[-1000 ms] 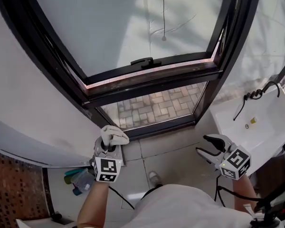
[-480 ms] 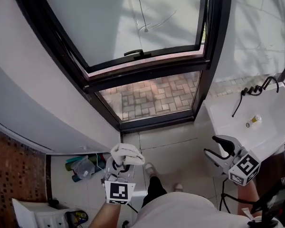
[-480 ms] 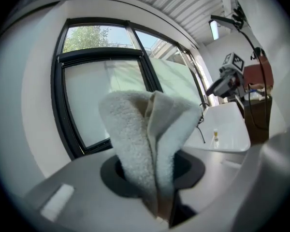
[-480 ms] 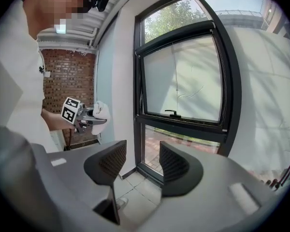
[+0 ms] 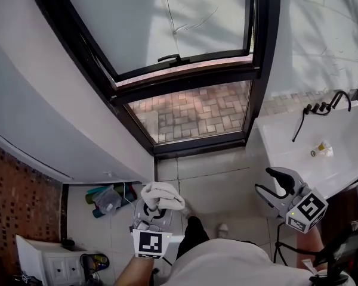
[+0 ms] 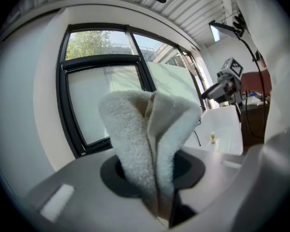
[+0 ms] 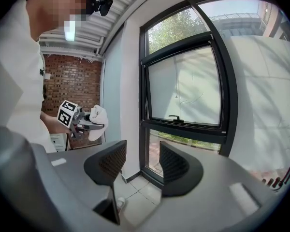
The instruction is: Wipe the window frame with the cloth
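Observation:
My left gripper point(image 5: 157, 202) is shut on a white cloth point(image 5: 161, 195), held low, well back from the black window frame point(image 5: 185, 77). In the left gripper view the folded cloth point(image 6: 147, 139) fills the space between the jaws and the window frame point(image 6: 67, 105) stands beyond it. My right gripper point(image 5: 275, 184) is open and holds nothing, near the white sink point(image 5: 298, 151). The right gripper view looks between the parted jaws of that gripper point(image 7: 141, 170) at the window frame point(image 7: 144, 105), with the left gripper point(image 7: 84, 121) and cloth point(image 7: 97, 120) at left. A black handle point(image 5: 169, 58) sits on the upper sash.
The sink stands at right with a black tap point(image 5: 322, 107) and a small bottle point(image 5: 321, 149) on it. Bags and bottles point(image 5: 107, 198) lie on the tiled floor point(image 5: 215, 180) by the white wall point(image 5: 59, 130). A white cabinet point(image 5: 48, 264) is at lower left.
The view has drawn back from the window. My left gripper with the cloth has dropped lower and further from the frame. The right gripper has stayed open near the sink.

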Motion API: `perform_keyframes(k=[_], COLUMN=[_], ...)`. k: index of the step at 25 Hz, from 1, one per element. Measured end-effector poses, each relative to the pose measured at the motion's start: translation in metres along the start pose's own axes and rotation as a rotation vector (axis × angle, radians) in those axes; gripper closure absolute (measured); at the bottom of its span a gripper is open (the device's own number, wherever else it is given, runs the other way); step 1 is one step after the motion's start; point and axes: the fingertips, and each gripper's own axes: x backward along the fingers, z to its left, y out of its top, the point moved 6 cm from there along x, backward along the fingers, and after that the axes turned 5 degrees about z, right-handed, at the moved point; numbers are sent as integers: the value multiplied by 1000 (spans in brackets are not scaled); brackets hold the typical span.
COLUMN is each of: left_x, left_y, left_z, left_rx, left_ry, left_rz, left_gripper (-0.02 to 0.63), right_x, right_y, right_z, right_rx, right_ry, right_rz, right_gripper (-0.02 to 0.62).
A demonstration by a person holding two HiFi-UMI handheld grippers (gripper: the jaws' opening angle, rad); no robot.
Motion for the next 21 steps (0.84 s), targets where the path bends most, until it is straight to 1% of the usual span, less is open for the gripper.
perform_keyframes(k=[4,8,16,21], left_x=[4,4,3,8], left_y=[2,7,4,5], left_z=[0,-5,-5,5], left_rx=[7,7,0,9], left_ry=[27,22,21,52], left_rz=[-15,-9,-3,-7], left_gripper=[473,473,474,473], right_x=[4,7,2,-17], right_y=[-1,0,-3,-3], right_z=[2,0,2,2], right_rx=[6,10,6,15], right_ry=[11,15,23,57], right_rz=[-1,-3,2,-8], right_gripper=[379,379,377,379])
